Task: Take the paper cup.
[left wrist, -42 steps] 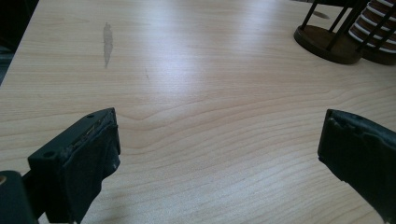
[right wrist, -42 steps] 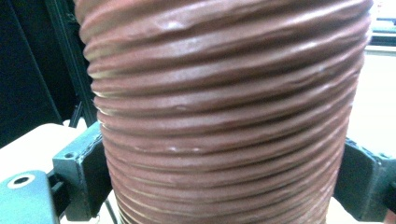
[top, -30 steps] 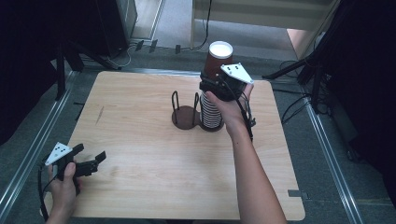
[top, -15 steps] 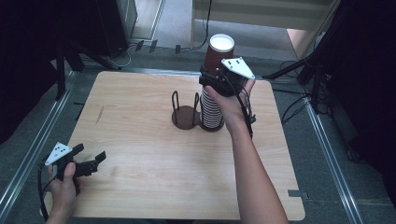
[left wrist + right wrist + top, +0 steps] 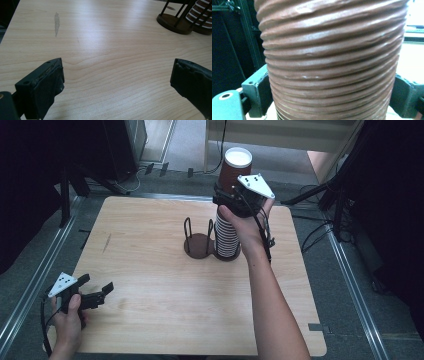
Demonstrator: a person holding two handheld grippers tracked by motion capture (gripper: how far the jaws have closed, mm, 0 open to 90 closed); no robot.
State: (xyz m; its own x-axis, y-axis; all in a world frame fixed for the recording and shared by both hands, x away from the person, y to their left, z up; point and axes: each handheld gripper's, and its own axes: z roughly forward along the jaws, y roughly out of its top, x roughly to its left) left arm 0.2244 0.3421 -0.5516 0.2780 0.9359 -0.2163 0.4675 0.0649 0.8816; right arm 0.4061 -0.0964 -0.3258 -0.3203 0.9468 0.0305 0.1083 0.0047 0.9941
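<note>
A brown ribbed paper cup (image 5: 234, 172) with a white inside is held above a tall stack of like cups (image 5: 227, 239) at the table's far middle. My right gripper (image 5: 229, 201) is shut on that cup's lower wall; in the right gripper view the cup (image 5: 332, 57) spans the space between both jaws. Just left of the stack stands a dark wire cup holder (image 5: 197, 242), also seen from the left gripper view as the holder (image 5: 175, 21). My left gripper (image 5: 97, 290) rests open near the front left corner, nothing between its jaws (image 5: 117, 82).
The wooden table (image 5: 150, 220) has a grey smudge (image 5: 56, 22) at its left. Metal rails run along both sides of the table, and dark stands and cables lie beyond the far edge.
My right gripper has lifted the brown cup a little higher off the stack. The left gripper has stayed put.
</note>
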